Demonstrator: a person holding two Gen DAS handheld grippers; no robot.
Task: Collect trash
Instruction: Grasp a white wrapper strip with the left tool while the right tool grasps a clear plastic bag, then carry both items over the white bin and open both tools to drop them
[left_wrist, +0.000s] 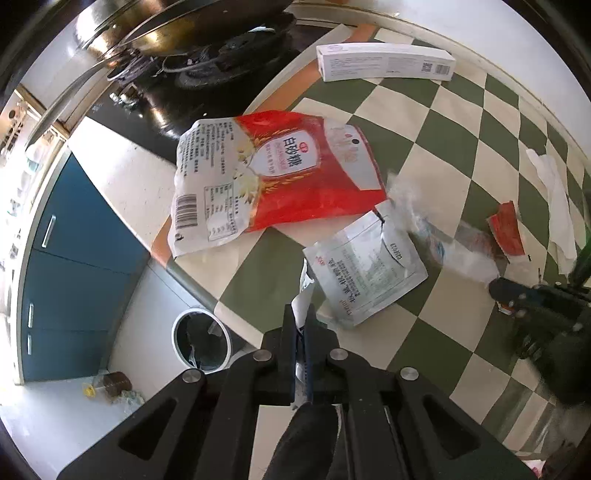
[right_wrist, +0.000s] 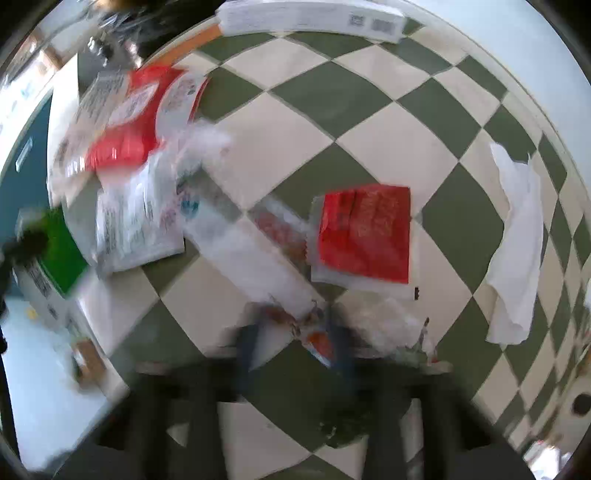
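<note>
I hold a black two-finger gripper in each hand above a counter covered with a green and cream checkered cloth (left_wrist: 436, 122). My left gripper (left_wrist: 300, 325) points steeply down, its jaws closed on a thin white scrap of wrapper (left_wrist: 302, 301) that sticks up between the fingers. Just beyond it lies a flat silver foil pouch with printed text (left_wrist: 364, 269), and further on a large red and white plastic sugar bag (left_wrist: 273, 177) that reaches the counter's edge. A long white cardboard box with a barcode (left_wrist: 384, 61) lies at the far side of the cloth. On the floor below the counter edge stands a round white trash bin (left_wrist: 202, 341) with crumpled waste inside.

My right gripper (right_wrist: 295, 332) points straight down and looks blurred. Its blue fingers (right_wrist: 341, 350) appear a little apart in the smear, with a clear crinkled plastic wrapper (right_wrist: 255, 258) at their tips, so I cannot tell whether they clamp it. Beyond the tips lies a small red square sachet (right_wrist: 365, 232), and well to the right a crumpled white paper tissue (right_wrist: 517, 243).
</note>
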